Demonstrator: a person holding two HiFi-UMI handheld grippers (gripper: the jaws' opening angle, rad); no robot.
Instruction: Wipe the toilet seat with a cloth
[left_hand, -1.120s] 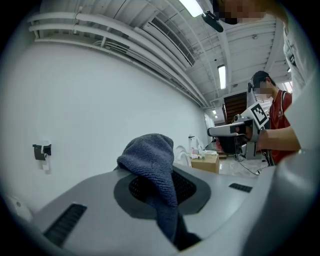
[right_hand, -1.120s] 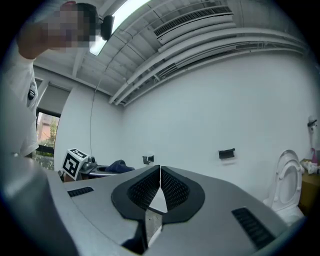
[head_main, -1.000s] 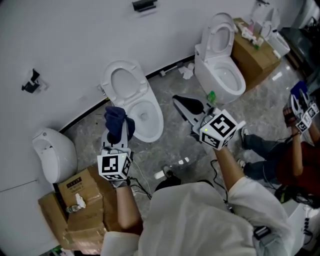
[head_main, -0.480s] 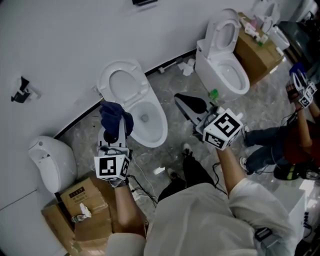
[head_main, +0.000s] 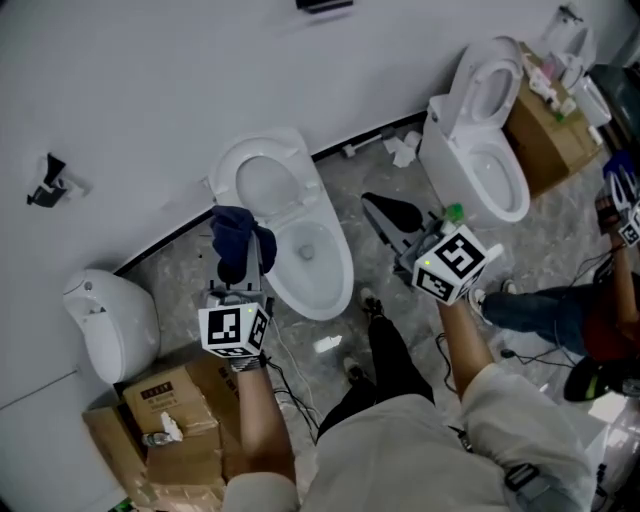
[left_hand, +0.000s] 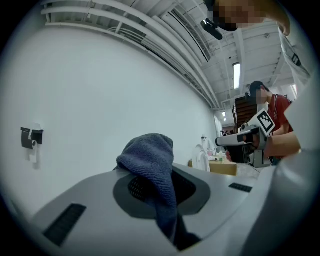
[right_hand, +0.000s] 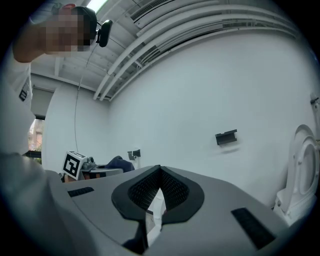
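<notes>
A white toilet (head_main: 318, 262), lid raised, stands against the wall (head_main: 150, 80). The left forearm (head_main: 252, 410) and right forearm (head_main: 462, 340) reach forward, held level, one on each side of the toilet. The left gripper (head_main: 238, 272), just left of the toilet, is clamped on a bunched dark blue cloth (head_main: 238, 235). The right gripper (head_main: 370, 202), off to the toilet's right above the floor (head_main: 380, 175), has its jaws pressed together.

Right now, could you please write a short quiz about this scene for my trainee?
1. True or false: the left gripper holds a dark blue cloth.
2. What is stacked at the lower left of the head view? A cardboard boxes, B buckets, C towels.
3. Fill in: the jaws of the right gripper are ___.
Key: 1 true; 2 A; 3 shut.
</notes>
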